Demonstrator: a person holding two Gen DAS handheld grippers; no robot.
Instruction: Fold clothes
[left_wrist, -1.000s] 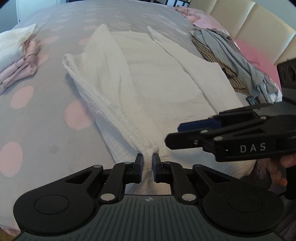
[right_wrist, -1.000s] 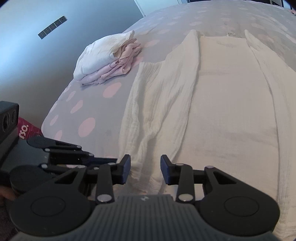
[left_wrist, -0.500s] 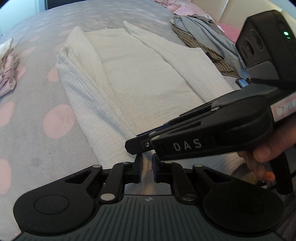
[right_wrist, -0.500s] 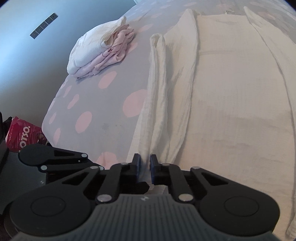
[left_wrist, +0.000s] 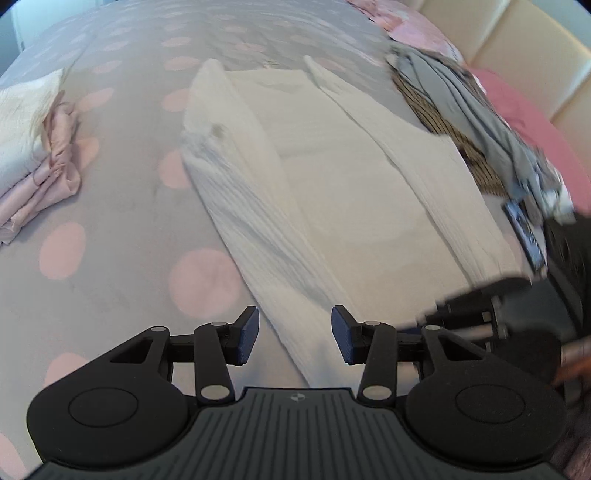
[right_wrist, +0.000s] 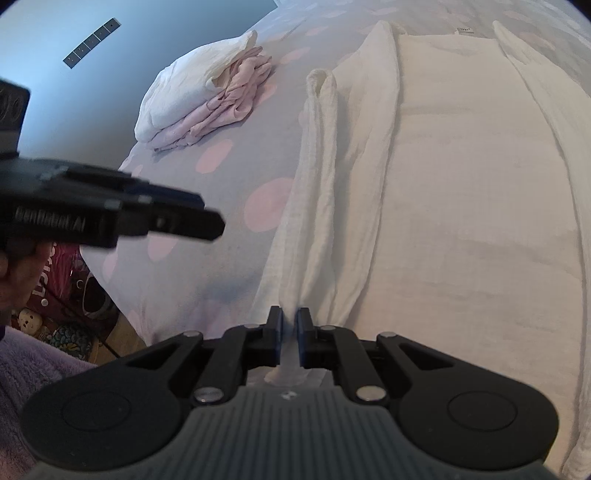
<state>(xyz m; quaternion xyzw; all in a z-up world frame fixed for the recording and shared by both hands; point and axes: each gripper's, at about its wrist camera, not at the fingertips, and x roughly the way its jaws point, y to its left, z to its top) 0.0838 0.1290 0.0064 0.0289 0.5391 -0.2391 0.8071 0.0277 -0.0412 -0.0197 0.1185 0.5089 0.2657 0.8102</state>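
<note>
On polka-dot bedspread (left_wrist: 110, 206): white garment (left_wrist: 362, 192), spread flat, side panels folded inward. Right gripper (right_wrist: 289, 334) pinching its near hem. Left gripper (left_wrist: 294, 334) jaws opening, spread above cloth, gripping nothing. Folded pile (right_wrist: 199, 103) lies apart.

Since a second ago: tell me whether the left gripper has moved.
Yes. The left gripper let go of the white garment, its jaws opening, and in the right wrist view it pulled left, away from the garment's edge.
</note>
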